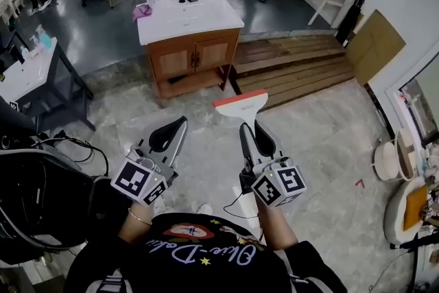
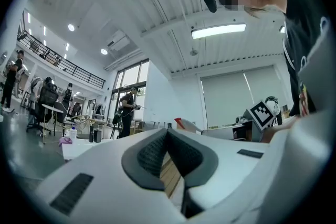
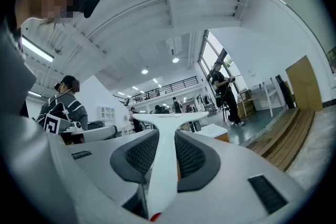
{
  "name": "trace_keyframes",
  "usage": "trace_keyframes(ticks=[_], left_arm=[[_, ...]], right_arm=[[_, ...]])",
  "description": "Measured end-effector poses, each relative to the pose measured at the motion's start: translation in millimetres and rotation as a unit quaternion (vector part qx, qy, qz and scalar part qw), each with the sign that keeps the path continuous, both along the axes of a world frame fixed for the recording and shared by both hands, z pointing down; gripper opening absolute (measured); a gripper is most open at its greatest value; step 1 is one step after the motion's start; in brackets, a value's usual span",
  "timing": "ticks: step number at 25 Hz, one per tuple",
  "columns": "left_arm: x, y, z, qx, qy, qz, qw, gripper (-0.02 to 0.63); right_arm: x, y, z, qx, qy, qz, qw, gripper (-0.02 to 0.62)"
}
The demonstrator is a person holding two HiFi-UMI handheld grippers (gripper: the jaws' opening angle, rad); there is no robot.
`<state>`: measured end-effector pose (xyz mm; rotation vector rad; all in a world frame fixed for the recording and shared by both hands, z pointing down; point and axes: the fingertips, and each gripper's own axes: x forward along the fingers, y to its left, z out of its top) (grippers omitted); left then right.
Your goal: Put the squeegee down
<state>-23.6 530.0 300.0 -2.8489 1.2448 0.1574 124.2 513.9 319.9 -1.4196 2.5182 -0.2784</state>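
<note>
White plastic squeegee with red-edged blade (image 1: 240, 103) clamped by its handle in right gripper (image 1: 250, 132), left gripper (image 1: 181, 121) jaws together, empty, above grey floor (image 1: 329, 141)

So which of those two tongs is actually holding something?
The right tongs: they clamp the white squeegee by its handle. The left tongs are closed on nothing.

Pale cursive lettering runs across the person's black shirt (image 1: 206, 254), upside down and not legible. A line of tiny print on the squeegee (image 3: 170, 118) head is too small to read.
</note>
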Motion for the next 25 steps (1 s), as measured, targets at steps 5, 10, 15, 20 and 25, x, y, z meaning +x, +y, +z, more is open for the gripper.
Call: trace_keyframes(ticks=[5, 10, 15, 20, 25], left_arm=[[12, 5, 3, -0.001, -0.010, -0.005, 0.9999, -0.003], [13, 7, 2, -0.003, -0.020, -0.013, 0.9997, -0.003], [20, 4, 2, -0.001, -0.025, -0.004, 0.9997, -0.003], [29, -7, 7, -0.003, -0.020, 0.006, 0.9998, -0.003], [34, -25, 8, 0.001, -0.010, 0.016, 0.9998, -0.002]], right_arm=[[13, 0, 4, 0.001, -0.004, -0.006, 1.000, 0.098], [17, 0, 5, 0.000, -0.016, -0.009, 1.000, 0.098], [19, 0, 8, 0.000, -0.021, -0.007, 1.000, 0.098], [28, -7, 11, -0.001, -0.019, 0.002, 1.000, 0.098], [34, -17, 12, -0.001, -0.014, 0.016, 1.000, 0.098]])
